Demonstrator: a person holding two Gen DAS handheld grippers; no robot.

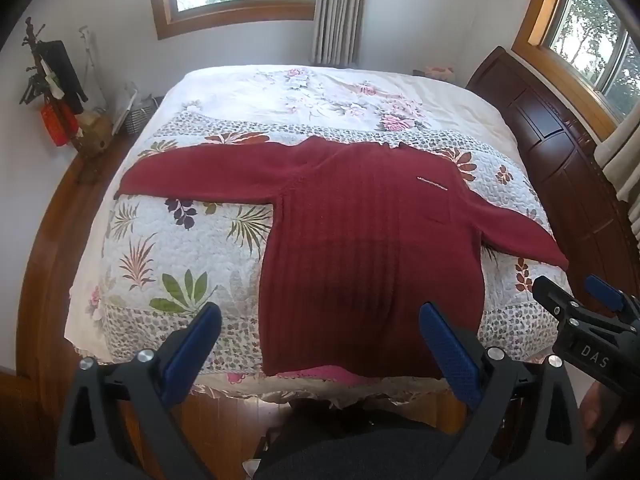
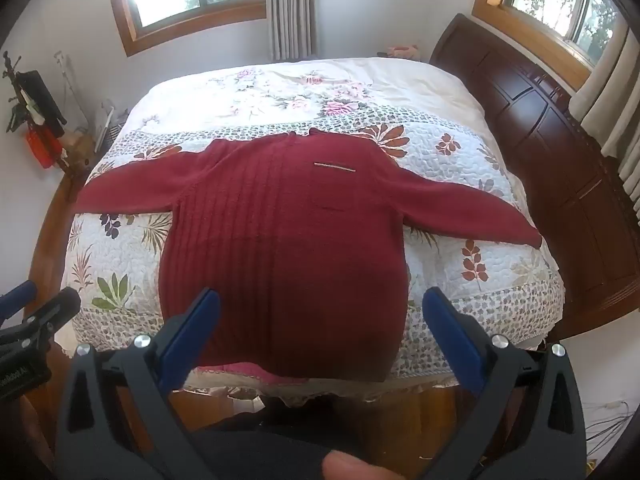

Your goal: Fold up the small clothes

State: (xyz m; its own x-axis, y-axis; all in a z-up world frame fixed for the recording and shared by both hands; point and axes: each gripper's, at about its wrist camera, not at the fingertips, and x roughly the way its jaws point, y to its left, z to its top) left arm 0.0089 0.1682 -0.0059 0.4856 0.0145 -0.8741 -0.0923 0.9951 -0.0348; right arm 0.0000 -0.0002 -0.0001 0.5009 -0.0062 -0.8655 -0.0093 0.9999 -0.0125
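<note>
- Across the bed (image 1: 200,248) quilt, a red sweater (image 1: 360,240) lies flat, sleeves spread, hem at the near edge.
- Left gripper (image 1: 320,332) and right gripper (image 2: 320,320) hover above the hem, jaws wide, holding nothing.
- Best start, I judge: pinch one cuff, carry the sleeve across the chest, keep the body smooth.
- Readable: "DAS" on the right gripper; the left's label is cut off.

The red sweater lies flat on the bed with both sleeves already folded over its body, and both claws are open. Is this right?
Not quite. The red sweater lies flat on the bed, but both sleeves are spread outward, as the right wrist view shows. Left claw and right claw are open.
</note>
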